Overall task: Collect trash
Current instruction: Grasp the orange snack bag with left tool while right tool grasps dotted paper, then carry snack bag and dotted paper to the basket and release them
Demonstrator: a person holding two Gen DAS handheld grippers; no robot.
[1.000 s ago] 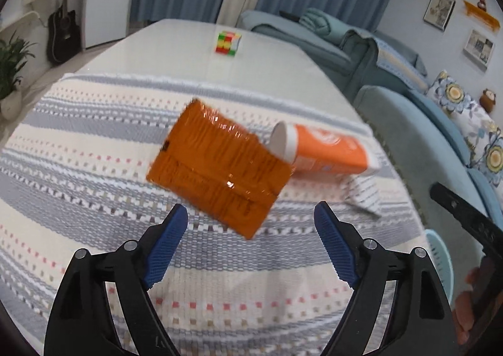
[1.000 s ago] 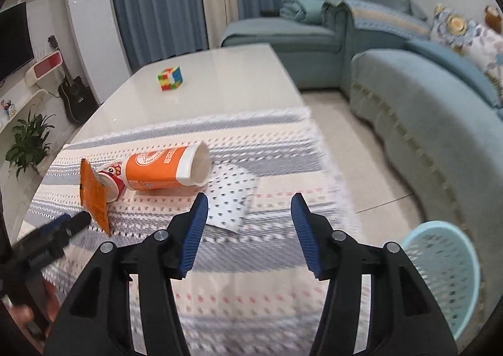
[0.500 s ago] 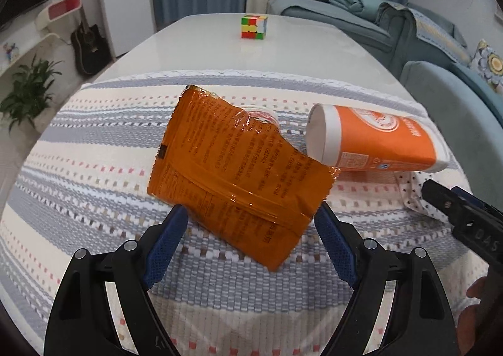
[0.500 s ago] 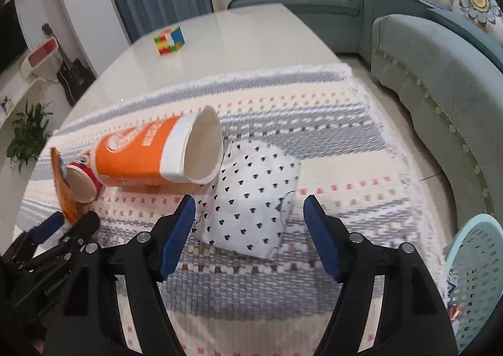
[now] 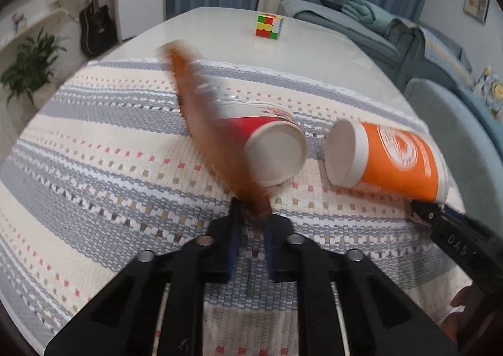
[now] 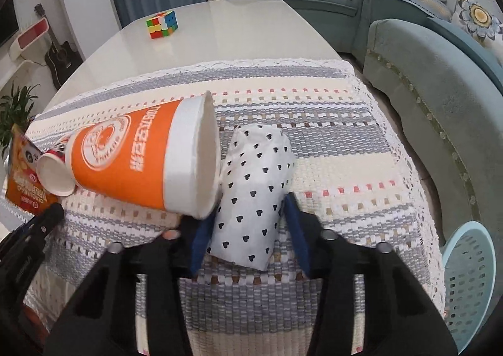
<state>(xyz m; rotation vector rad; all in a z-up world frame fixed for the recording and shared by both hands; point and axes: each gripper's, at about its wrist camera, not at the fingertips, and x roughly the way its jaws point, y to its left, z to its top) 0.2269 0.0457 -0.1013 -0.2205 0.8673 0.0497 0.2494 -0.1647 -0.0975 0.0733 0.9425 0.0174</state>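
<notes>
While the orange cup (image 6: 132, 158) lies on its side, the left gripper (image 5: 251, 217) has just closed and pinches the orange wrapper (image 5: 217, 132) beside it. The right gripper (image 6: 248, 224) has just closed on the white spotted paper (image 6: 254, 195) touching the cup's mouth.

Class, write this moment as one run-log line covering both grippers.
left gripper: just closed, shut on orange wrapper | right gripper: just closing around white paper bag | basket: waiting

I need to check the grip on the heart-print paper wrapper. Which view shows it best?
The right wrist view: the heart-print wrapper sits centred between the right gripper fingers, its sides squeezed. The left wrist view does not show it; the orange cup blocks that spot.
</notes>
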